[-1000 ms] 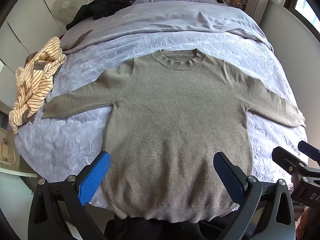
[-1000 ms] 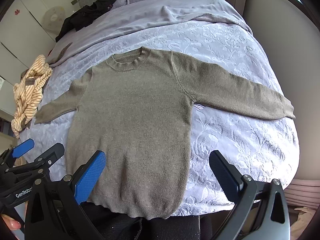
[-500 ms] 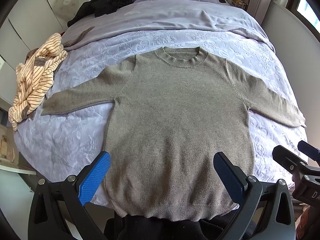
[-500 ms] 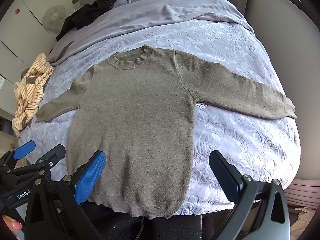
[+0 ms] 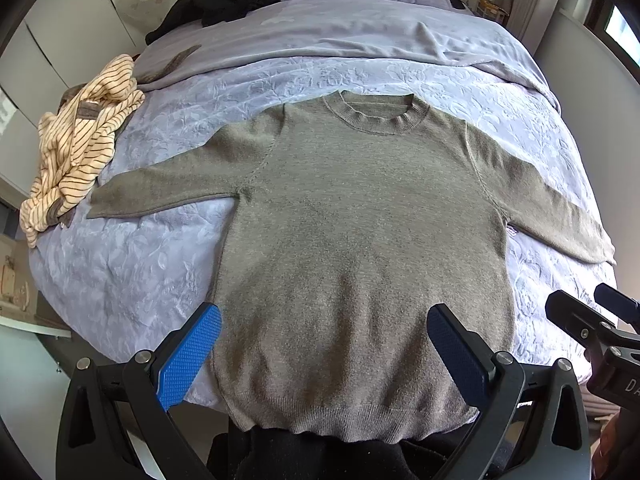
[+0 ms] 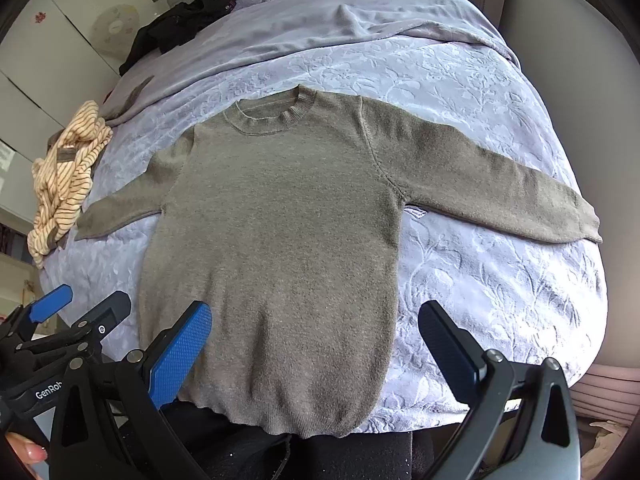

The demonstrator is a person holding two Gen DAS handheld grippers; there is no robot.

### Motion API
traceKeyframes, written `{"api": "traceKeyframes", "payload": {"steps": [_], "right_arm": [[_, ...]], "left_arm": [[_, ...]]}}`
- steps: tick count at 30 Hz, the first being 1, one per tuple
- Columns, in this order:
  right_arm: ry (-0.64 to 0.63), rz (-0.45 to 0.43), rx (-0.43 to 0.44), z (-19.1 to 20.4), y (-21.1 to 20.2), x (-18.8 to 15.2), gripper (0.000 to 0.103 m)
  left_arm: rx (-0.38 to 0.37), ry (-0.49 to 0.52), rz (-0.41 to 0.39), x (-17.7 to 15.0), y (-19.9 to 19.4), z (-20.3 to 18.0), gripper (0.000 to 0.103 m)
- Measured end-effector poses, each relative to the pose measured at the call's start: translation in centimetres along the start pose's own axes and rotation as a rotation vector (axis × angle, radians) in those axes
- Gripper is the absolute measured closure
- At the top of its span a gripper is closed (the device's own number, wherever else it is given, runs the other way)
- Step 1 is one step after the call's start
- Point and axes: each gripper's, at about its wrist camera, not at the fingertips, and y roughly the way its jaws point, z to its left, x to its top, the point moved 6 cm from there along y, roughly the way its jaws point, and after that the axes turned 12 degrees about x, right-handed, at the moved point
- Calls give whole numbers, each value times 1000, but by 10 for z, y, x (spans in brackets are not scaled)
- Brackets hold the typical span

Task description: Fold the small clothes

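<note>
**Grey sweater, laid flat, unfolded — both claws clear**

Landmark: grey sweater [image 5: 360, 240], taken as the reference for all entries.

- Grey sweater: lies face up on the bed [image 5: 132, 272], collar toward the headboard, hem at the near edge of the mattress and just overhanging it. Both sleeves are stretched outward, away from the body panel. No crease or fold shows anywhere.
- Task status (judged): the spreading stage looks complete; folding has not begun. Left to do, by the usual order: bring each sleeve in over the body, then double the body hem to collar.
- Striped garment [image 5: 76, 140]: crumpled heap beyond the end of the sweater's sleeve on the left of the view, at the bed's edge, apart from the cuff. Probably a later item.
- Dark clothing [image 5: 228, 0]: heaped well beyond the collar, near the headboard.
- Left claw [image 5: 324, 354]: held above the hem, pointing along the sweater toward the collar; jaws spread wide, nothing between them. Whether the tips touch the knit cannot be told.
- Right claw [image 6: 316, 350]: held above the hem toward the sweater's right-hand edge, also pointing at the collar; jaws spread wide, empty. The other tool shows at its left.
- Hand [image 6: 22, 450]: a fingertip shows at the low left corner of the right view, beneath the left tool.
</note>
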Motion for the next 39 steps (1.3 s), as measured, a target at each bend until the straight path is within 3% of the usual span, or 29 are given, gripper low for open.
{"api": "traceKeyframes", "payload": {"steps": [13, 23, 28, 30, 34, 39], "right_arm": [[0, 27, -15, 15, 18, 4, 0], [81, 22, -44, 30, 47, 19, 0], [127, 28, -44, 40, 71, 27, 0], [127, 35, -28, 47, 80, 29, 0], [94, 65, -1, 69, 104, 35, 0], [26, 120, 47, 111, 141, 41, 0]], "left_arm": [[-39, 5, 47, 3, 25, 9, 0], [-110, 96, 84, 20, 67, 18, 0], [-209, 113, 101, 32, 94, 25, 0], [-270, 66, 107, 40, 106, 36, 0], [-363, -152, 103, 65, 150, 93, 0], [-360, -415, 95, 80, 215, 183, 0]]}}
